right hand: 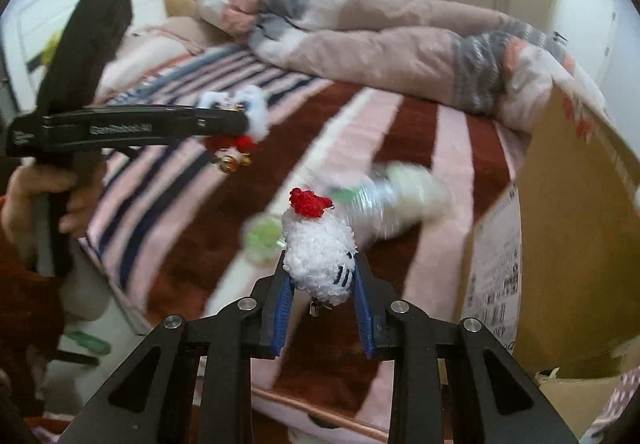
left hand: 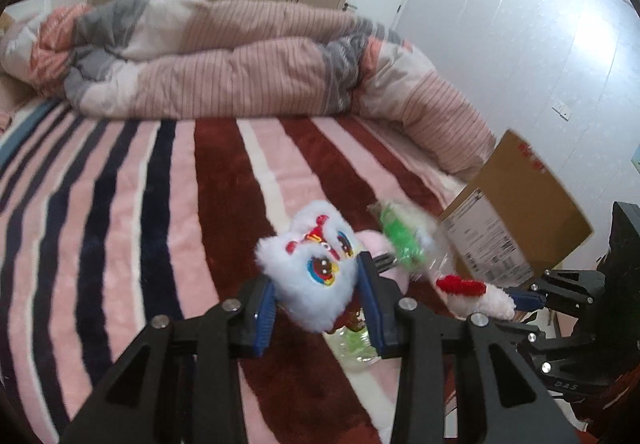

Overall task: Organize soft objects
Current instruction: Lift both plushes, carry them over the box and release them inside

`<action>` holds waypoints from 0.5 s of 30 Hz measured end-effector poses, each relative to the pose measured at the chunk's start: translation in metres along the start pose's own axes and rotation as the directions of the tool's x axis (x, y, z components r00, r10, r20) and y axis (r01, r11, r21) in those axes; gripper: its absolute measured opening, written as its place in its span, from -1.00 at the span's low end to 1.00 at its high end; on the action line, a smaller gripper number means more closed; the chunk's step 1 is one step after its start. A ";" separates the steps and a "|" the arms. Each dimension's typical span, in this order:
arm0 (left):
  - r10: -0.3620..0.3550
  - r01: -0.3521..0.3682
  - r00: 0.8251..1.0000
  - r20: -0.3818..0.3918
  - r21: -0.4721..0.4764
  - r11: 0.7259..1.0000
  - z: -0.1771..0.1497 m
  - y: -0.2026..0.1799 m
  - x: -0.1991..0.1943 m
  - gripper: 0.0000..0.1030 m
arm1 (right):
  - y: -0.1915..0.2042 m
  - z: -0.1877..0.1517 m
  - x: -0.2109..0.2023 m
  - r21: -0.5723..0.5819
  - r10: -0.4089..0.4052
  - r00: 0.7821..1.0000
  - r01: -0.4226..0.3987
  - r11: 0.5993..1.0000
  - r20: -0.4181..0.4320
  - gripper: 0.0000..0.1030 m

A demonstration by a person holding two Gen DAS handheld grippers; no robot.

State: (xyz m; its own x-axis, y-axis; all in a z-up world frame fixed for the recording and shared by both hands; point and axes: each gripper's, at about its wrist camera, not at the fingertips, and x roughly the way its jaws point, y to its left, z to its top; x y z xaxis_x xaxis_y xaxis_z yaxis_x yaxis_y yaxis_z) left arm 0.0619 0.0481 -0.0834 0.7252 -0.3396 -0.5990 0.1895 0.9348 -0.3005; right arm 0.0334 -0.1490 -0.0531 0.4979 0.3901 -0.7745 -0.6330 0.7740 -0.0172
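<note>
My left gripper [left hand: 318,278] is shut on a fluffy white lion-face plush [left hand: 308,296] with colourful stitched eyes, held above the striped bed blanket [left hand: 140,224]. In the right wrist view the same left gripper [right hand: 240,124] shows at the left, with the lion plush [right hand: 256,104] and its red tassels and bells hanging below. My right gripper [right hand: 322,264] is shut on a small white woolly plush [right hand: 320,244] with a red comb. From the left wrist view that small plush [left hand: 480,296] and the right gripper [left hand: 524,298] sit at the right.
A clear plastic bottle [right hand: 384,196] with a green label lies on the blanket, another bottle [left hand: 356,344] under the left gripper. An open cardboard box [right hand: 580,224] stands at the bed's right edge. A bunched duvet [left hand: 240,64] fills the far side; wardrobes stand behind.
</note>
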 end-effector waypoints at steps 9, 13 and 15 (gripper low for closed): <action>-0.016 0.008 0.995 0.097 0.081 0.997 0.036 -0.047 -0.045 -0.33 | -0.021 0.038 -0.068 -0.002 0.004 0.986 -0.004 1.000 0.167 -0.55; -0.052 0.035 0.991 0.123 0.140 0.989 0.058 -0.086 -0.053 -0.33 | -0.052 0.042 -0.095 0.034 -0.028 0.976 0.021 0.999 0.217 -0.54; -0.066 0.044 0.990 0.126 0.166 0.985 0.066 -0.105 -0.051 -0.33 | -0.071 0.040 -0.106 0.059 -0.056 0.972 0.044 0.997 0.230 -0.54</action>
State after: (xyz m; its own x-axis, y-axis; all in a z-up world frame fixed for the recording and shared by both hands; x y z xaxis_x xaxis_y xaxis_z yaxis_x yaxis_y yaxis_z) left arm 0.0486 -0.0254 0.0281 0.7887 -0.3843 -0.4799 0.3286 0.9232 -0.1993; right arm 0.0491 -0.2249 0.0553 0.6555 0.4501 -0.6064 -0.5743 0.8185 -0.0133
